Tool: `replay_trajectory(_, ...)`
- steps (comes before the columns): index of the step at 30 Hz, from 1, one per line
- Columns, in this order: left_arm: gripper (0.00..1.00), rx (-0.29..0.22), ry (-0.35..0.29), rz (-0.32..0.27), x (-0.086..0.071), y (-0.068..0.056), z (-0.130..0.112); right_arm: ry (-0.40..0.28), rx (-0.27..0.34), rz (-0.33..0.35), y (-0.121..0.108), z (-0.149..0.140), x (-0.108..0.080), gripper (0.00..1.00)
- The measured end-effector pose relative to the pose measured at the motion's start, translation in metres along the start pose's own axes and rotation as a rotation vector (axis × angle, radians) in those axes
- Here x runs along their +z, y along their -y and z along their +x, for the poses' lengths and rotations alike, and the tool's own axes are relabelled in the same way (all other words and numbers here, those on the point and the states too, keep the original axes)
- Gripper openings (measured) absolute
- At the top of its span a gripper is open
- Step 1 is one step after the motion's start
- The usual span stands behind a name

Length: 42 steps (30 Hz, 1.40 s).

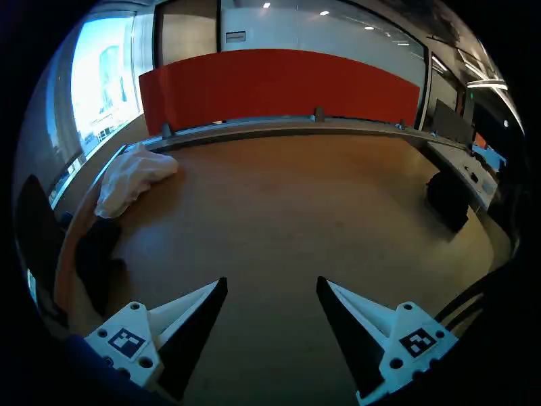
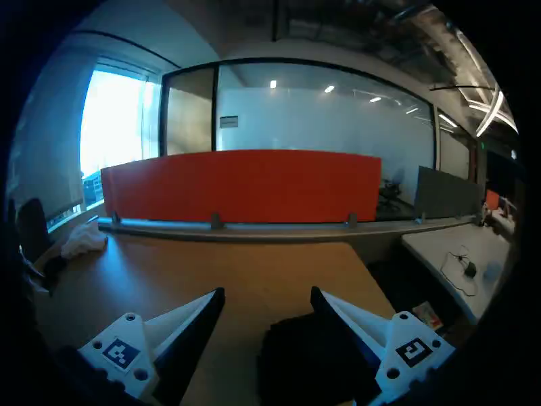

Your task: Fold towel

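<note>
A crumpled white towel [image 1: 130,177] lies in a heap at the far left of the wooden desk [image 1: 291,203]. In the right gripper view the same towel [image 2: 84,239] shows small at the desk's left end. My left gripper [image 1: 272,289] hovers open over the bare desk, well short of the towel and to its right. My right gripper [image 2: 268,298] is open too, with nothing between its fingers, above the desk's near right part.
A red divider panel [image 1: 284,84] runs along the desk's far edge. A black object [image 1: 448,199] sits at the right edge; a dark object [image 2: 304,352] lies under my right gripper. A dark chair [image 1: 37,237] stands left. A white desk [image 2: 460,260] stands to the right.
</note>
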<state>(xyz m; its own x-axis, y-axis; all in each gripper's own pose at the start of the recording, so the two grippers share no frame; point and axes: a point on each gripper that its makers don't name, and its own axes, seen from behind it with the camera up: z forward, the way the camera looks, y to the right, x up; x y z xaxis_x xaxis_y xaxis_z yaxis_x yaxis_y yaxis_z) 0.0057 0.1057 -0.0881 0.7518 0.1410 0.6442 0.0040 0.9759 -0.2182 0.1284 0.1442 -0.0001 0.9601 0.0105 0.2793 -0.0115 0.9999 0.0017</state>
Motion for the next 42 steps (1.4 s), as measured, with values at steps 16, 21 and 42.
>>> replay_trajectory(16,0.98,-0.036,-0.127,0.039,0.001,0.019,0.042,-0.125,0.024,-0.017,0.009,0.038,-0.005,0.99)
replay_trajectory(21,0.98,-0.073,-0.215,0.054,-0.004,0.029,0.071,-0.120,0.016,-0.019,0.013,0.038,-0.004,0.99)
replay_trajectory(42,0.98,-0.105,-0.540,0.155,-0.032,0.083,0.162,-0.149,-0.006,-0.002,0.040,0.056,-0.002,0.99)
